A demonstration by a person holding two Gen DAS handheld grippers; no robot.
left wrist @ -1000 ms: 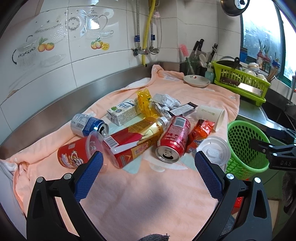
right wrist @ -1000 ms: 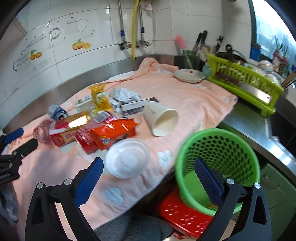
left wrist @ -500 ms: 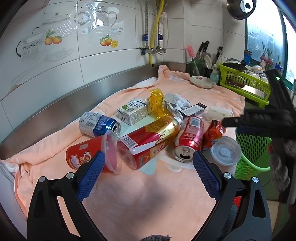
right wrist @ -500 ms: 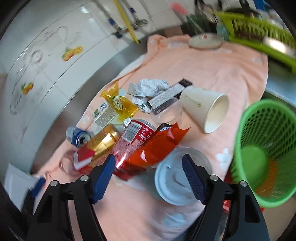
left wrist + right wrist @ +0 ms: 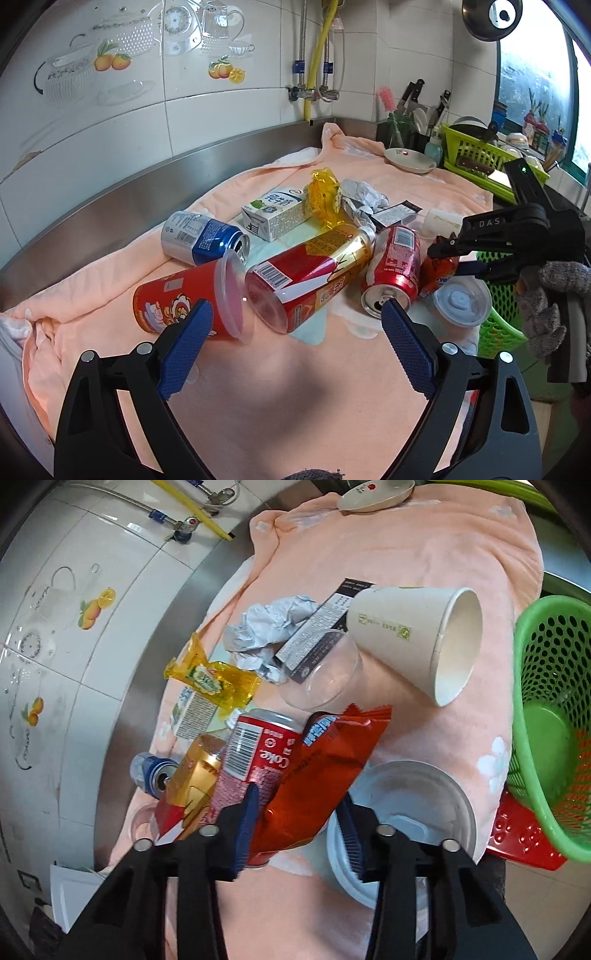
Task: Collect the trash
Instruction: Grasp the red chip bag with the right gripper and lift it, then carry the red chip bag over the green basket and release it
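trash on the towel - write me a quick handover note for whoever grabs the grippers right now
Right gripper: its jaws have just been closing around the red snack wrapper; a firm grip is not certain.
Left gripper: open, empty, hovering over the towel before the cans.
Green basket sits off the towel's right edge and looks empty, so nothing is binned yet.
Left: wrapper, Coke can, gold can, blue can, red cup, milk carton, paper cup, white lid.

Peach towel point(image 5: 303, 413) over steel counter; saucer point(image 5: 409, 161), green dish rack point(image 5: 491, 158) behind.
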